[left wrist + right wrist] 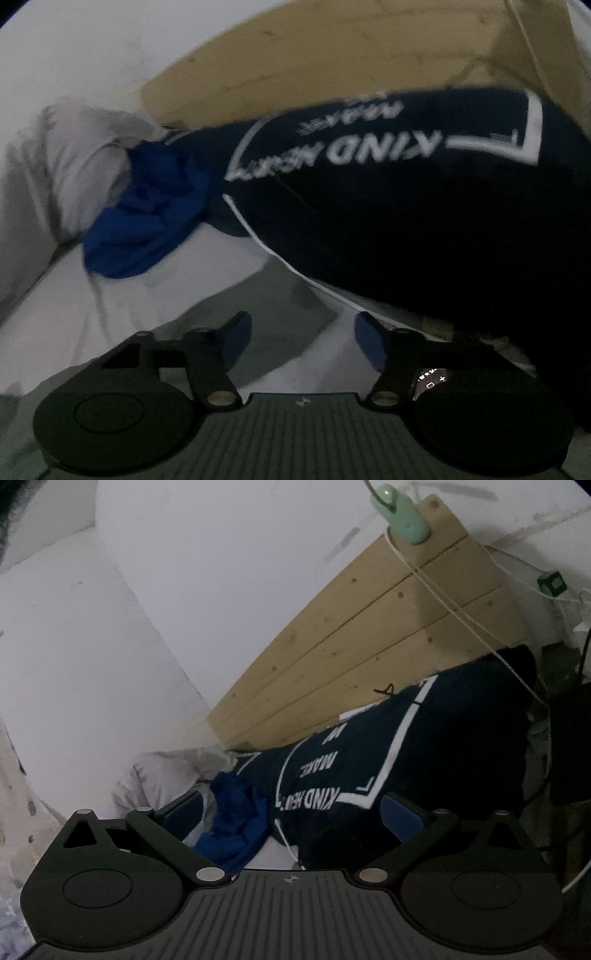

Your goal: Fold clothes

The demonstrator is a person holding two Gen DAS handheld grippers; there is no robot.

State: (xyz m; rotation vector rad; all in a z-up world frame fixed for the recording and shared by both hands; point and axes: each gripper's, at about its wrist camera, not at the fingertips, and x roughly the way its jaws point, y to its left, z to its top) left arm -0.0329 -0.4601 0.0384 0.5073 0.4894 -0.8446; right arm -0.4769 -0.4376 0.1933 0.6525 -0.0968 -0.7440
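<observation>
Headboard (369, 627) behind navy shirt (406, 221); blue garment (147, 221) beside (crumpled).

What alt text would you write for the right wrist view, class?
The open right gripper faces a dark navy garment printed with white lettering, with a crumpled blue cloth beside it. Behind them stand a wooden headboard and a white wall.

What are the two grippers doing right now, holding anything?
Left gripper: open, holding nothing, above the white bed sheet.
Right gripper: open, holding nothing, facing the dark printed garment and blue cloth.
</observation>
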